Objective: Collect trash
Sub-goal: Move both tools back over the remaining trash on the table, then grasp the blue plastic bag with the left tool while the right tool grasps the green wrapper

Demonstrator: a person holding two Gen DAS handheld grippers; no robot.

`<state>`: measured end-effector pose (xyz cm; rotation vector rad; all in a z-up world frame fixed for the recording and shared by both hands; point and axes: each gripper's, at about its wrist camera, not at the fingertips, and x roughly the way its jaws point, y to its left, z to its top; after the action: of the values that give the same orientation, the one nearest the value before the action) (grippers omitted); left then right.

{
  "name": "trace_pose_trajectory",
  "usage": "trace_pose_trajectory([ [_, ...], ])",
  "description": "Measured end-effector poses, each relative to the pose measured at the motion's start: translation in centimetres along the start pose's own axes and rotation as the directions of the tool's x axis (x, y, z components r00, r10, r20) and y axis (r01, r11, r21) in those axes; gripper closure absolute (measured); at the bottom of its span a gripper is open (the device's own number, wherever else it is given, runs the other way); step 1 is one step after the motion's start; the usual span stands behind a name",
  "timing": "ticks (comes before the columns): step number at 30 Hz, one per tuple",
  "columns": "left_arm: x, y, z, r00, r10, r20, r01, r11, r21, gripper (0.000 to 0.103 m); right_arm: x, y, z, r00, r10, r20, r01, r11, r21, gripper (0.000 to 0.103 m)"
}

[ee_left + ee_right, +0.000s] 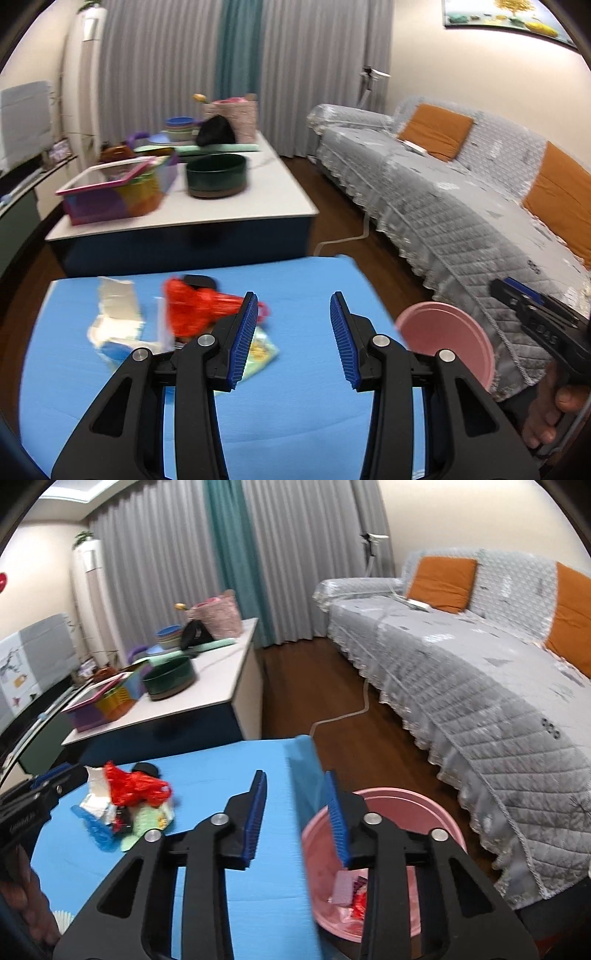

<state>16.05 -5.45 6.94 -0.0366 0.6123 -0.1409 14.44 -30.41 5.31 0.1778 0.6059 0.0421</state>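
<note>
Left gripper (293, 339) and right gripper (297, 818): black angular linkage arms; 4 round silver screws each; ribbed blue pads (244, 341).

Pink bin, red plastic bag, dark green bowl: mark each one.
Pink bin (448, 821): right wrist view, on its far inner wall.
Red plastic bag (188, 310): left wrist view, on its crumpled middle.
Dark green bowl (216, 177): left wrist view, on its outer side.

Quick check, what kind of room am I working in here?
Most likely a home living room: a long covered sofa with orange cushions, floor-length curtains, and a low coffee table.
</note>
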Motion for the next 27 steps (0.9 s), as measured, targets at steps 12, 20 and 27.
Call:
trace_pose_trajectory([
  [12,3.5,10.5,-4.4,0.981,0.177,-0.079,-0.191,0.952,-0.239,0.051,4.0,6.1,-1.9,0.99,0.119,-0.07,-0.124,0.99,-0.071,0.072],
  [20,5.8,12.3,-5.9,0.975,0.179,-0.134,-0.211,0.936,-0.282,0.044,7.7,10.4,-3.2,0.977,0.174,-0.126,-0.187,0.977,-0.105,0.072],
  [27,7.3,13.3,-6.3,0.962,0.21,-0.175,-0.255,0.919,-0.3,0.043,11.2,12.7,-4.6,0.964,0.197,-0.18,-0.221,0.967,-0.124,0.067],
])
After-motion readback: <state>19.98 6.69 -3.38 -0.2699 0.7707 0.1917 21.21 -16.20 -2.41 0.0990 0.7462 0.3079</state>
